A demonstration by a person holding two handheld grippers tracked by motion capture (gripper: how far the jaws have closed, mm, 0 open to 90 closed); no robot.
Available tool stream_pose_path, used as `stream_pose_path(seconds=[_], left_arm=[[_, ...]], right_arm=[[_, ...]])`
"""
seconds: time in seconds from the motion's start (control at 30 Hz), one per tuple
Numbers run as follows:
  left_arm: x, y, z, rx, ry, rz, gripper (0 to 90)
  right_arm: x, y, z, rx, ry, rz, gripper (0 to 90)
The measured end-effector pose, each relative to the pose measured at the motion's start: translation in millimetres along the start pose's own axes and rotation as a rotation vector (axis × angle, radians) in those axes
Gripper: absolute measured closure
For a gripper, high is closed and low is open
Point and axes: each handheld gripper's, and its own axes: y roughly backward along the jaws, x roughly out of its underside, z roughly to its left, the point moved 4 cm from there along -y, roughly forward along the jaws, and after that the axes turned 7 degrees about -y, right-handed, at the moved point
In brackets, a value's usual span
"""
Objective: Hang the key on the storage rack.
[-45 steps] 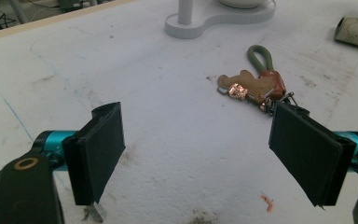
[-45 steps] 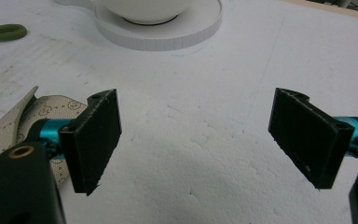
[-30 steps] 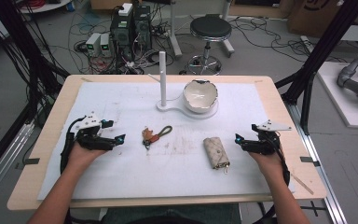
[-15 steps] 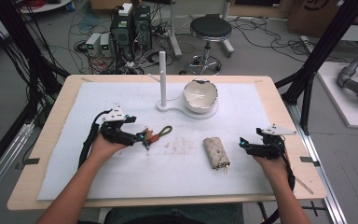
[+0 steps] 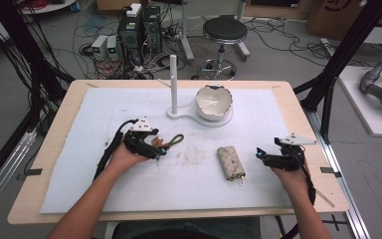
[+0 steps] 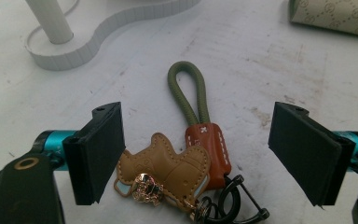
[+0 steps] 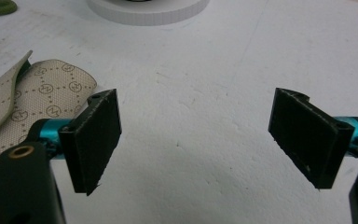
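Left gripper (image 6: 198, 154) spread wide around the keychain (image 6: 182, 163), untouched; right gripper (image 7: 196, 140) released over bare mat (image 7: 214, 70)

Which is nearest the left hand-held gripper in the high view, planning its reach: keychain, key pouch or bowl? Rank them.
From the left hand-held gripper:
1. Keychain, right at its jaws.
2. Key pouch, off to its right.
3. Bowl, farther back and right, on the white stand.

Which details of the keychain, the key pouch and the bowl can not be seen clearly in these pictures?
- Brown leather keychain with green loop: rings cut off by the bottom edge, left gripper view.
- Beige patterned key pouch: partly behind the right gripper's jaw, cut by the left edge.
- White bowl: contents too small, high view.
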Motion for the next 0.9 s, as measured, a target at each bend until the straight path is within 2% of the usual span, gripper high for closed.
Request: stream_pose_path(seconds=[0.03,0.27,0.4,0.57,0.77,0.9], left_arm=[[0.0,-1.8,-0.5,-0.001,0.005,0.003,18.4],[-4.2,-19.1,-8.1,0.031,-0.038,0.060,19.3],[0.0,-23.6,-7.4,0.011,-0.044,0.107,25.0],[3.2,-25.7,-6.6,0.010,-0.041,0.127,30.1],[4.3,-24.0,-6.4,0.027,-0.035,0.123,36.3],[4.6,-21.6,-7.0,0.039,-0.049,0.121,47.0]], right_arm=[[-0.2,-0.8,0.0,-0.003,0.002,-0.002,17.3],[-1.0,-2.8,2.4,-0.007,0.012,0.007,17.3],[-0.5,-2.4,1.9,-0.007,0.011,0.009,17.3],[0.1,-3.0,0.3,-0.005,0.009,0.011,17.3],[0.2,-3.3,0.2,-0.006,0.010,0.015,17.3],[0.3,-2.8,-0.2,-0.005,0.006,0.013,17.3]])
